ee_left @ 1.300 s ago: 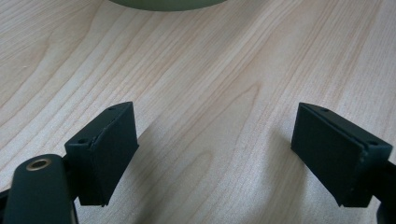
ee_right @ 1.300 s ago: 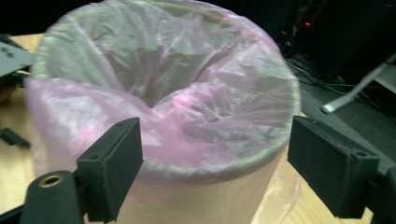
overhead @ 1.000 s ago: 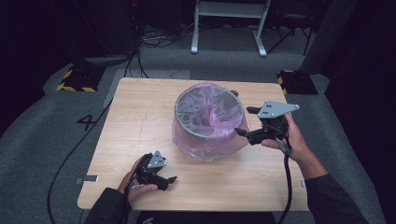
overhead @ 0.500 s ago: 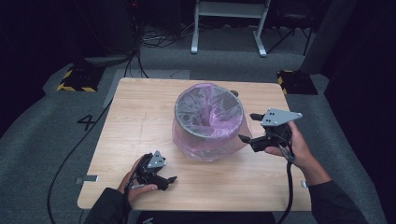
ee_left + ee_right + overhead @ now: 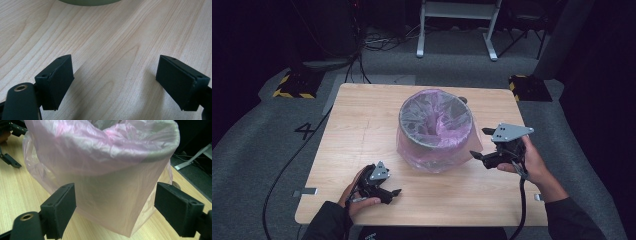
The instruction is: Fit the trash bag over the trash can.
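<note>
Jaws of the right gripper (image 5: 484,145) stand wide beside the bagged bin (image 5: 435,129), touching nothing; left gripper (image 5: 388,189) near the bin, jaws wide, empty.

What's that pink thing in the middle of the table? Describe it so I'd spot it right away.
Start at the light wooden table. Near its middle stands a round bin, the tallest thing on it, between the two hand-held tongs. A thin, see-through pink plastic bag lines it, folded over the rim and hanging loosely down the outside to the tabletop; nothing else on the table is pink.
</note>
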`<state>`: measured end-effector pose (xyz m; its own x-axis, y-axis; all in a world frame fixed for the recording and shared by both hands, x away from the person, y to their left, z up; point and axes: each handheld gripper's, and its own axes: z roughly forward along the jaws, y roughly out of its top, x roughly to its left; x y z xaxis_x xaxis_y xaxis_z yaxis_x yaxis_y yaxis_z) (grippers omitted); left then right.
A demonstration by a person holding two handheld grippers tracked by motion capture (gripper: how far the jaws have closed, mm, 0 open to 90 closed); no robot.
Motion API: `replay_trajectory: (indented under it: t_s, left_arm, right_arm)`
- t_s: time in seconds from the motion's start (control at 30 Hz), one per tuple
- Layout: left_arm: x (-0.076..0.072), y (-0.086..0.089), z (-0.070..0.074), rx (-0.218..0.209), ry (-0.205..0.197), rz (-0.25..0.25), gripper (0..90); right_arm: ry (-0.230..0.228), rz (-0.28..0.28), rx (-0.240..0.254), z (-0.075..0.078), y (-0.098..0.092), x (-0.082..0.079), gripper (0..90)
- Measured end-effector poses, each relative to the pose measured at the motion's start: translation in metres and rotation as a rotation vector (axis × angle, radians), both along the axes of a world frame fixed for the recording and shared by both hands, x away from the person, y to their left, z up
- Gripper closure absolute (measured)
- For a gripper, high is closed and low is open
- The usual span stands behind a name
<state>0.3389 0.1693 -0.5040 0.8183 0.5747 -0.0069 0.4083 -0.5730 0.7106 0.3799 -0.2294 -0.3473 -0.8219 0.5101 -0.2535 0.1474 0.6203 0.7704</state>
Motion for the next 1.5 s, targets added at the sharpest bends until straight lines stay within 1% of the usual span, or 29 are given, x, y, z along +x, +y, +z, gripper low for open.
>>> replay_trajectory:
  t_s: [0.17,0.53,0.73,1.0,1.13,1.27,1.37,1.5]
  left_arm:
    - [0.0,0.0,0.0,-0.001,0.0,0.0,14.0]
    - [0.0,0.0,0.0,-0.001,0.001,0.0,14.0]
    - [0.0,0.0,0.0,-0.001,0.001,0.0,14.0]
    - [0.0,0.0,0.0,-0.001,0.001,0.0,14.0]
    - [0.0,0.0,0.0,-0.001,0.001,0.0,14.0]
    - [0.0,0.0,0.0,0.0,0.0,0.0,14.0]
    - [0.0,0.0,0.0,-0.001,0.0,-0.001,14.0]
    - [0.0,0.0,0.0,-0.001,0.001,0.0,14.0]
  right_arm:
    - [0.001,-0.004,-0.018,-0.005,-0.003,-0.002,17.4]
    - [0.035,-0.02,-0.059,-0.023,-0.011,-0.004,17.4]
    - [0.054,-0.019,-0.081,-0.031,-0.014,-0.007,17.4]
    - [0.056,-0.035,-0.118,-0.043,-0.021,-0.011,17.4]
    - [0.068,-0.043,-0.117,-0.05,-0.025,-0.012,17.4]
    - [0.073,-0.056,-0.139,-0.057,-0.028,-0.013,17.4]
    - [0.081,-0.058,-0.141,-0.062,-0.029,-0.014,17.4]
    - [0.076,-0.073,-0.165,-0.068,-0.031,-0.017,17.4]
